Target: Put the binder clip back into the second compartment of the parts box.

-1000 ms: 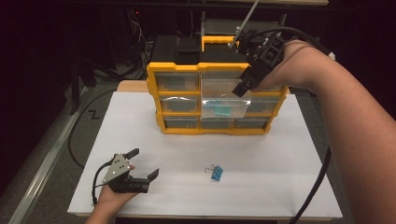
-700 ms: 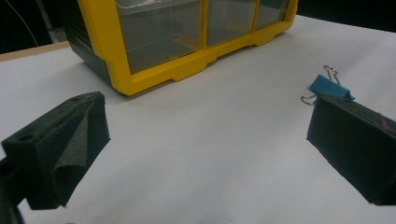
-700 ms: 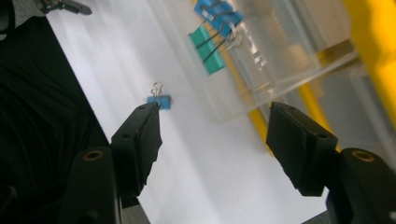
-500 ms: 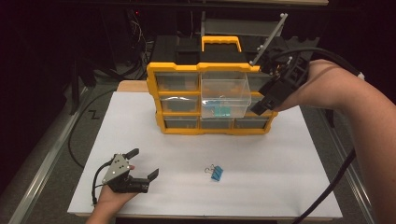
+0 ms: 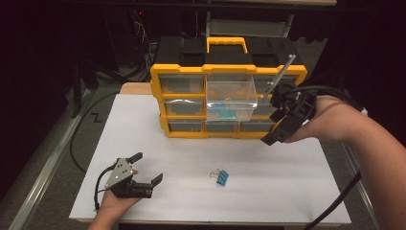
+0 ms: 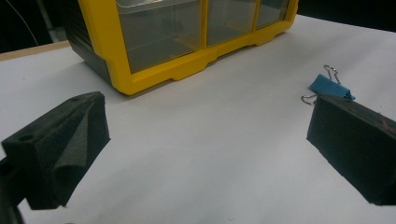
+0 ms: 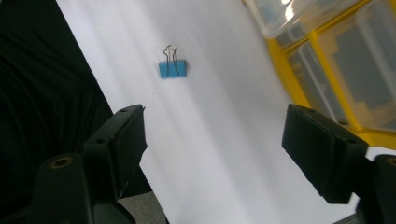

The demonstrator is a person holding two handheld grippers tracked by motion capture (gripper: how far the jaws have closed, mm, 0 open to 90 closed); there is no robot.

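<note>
The blue binder clip lies on the white worktop between both tools, nearer the left tool; left and right tool both gape wide, empty.

Glossy yellow plastic organizer w/ clear drawers; matt white tabletop.

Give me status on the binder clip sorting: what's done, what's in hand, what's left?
Done: the middle drawer of the yellow organizer is pulled out, with what look like teal clips inside. In hand: nothing; the right gripper hangs open beside the organizer, and the left gripper rests open on the white table. Left, probably: the blue binder clip lying loose on the table, then closing the drawer.
</note>
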